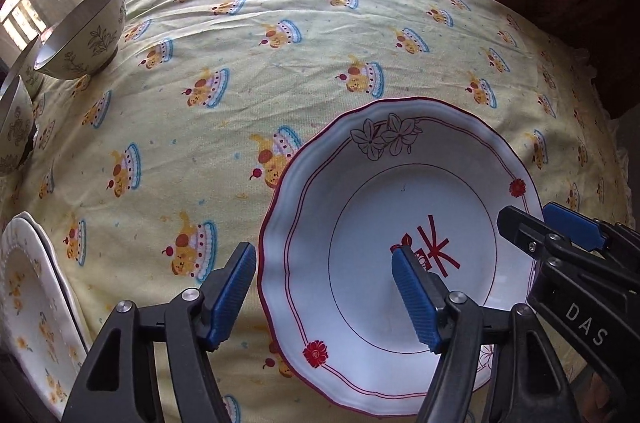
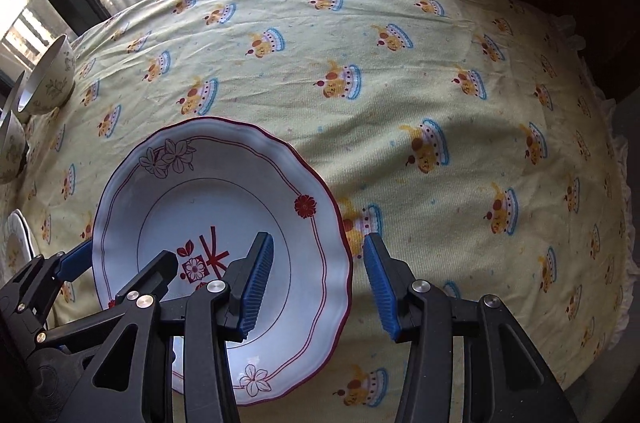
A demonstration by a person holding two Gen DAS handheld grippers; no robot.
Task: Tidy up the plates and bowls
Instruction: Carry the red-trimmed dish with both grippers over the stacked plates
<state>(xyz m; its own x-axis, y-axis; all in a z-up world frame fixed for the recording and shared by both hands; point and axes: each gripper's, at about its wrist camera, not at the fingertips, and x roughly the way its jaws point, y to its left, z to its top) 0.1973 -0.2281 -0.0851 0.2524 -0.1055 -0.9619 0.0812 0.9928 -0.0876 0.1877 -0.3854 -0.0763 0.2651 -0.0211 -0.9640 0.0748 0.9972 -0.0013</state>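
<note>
A white scalloped plate (image 1: 360, 191) with a red rim line, flower prints and a red motif lies on the yellow tablecloth; it also shows in the right wrist view (image 2: 192, 183). My left gripper (image 1: 324, 297) is open and straddles the plate's left rim, one pad outside and one over the well. My right gripper (image 2: 318, 287) is open and straddles the plate's right rim the same way. Each gripper shows in the other's view, the right one (image 1: 560, 235) at the plate's right edge and the left one (image 2: 80, 263) at its left edge.
Cream bowls with leaf prints (image 1: 84, 35) stand at the far left; one shows in the right wrist view (image 2: 50, 83). A stack of flowered white plates (image 1: 36, 303) lies at the near left. The cloth-covered table (image 2: 440, 103) ends at a window behind.
</note>
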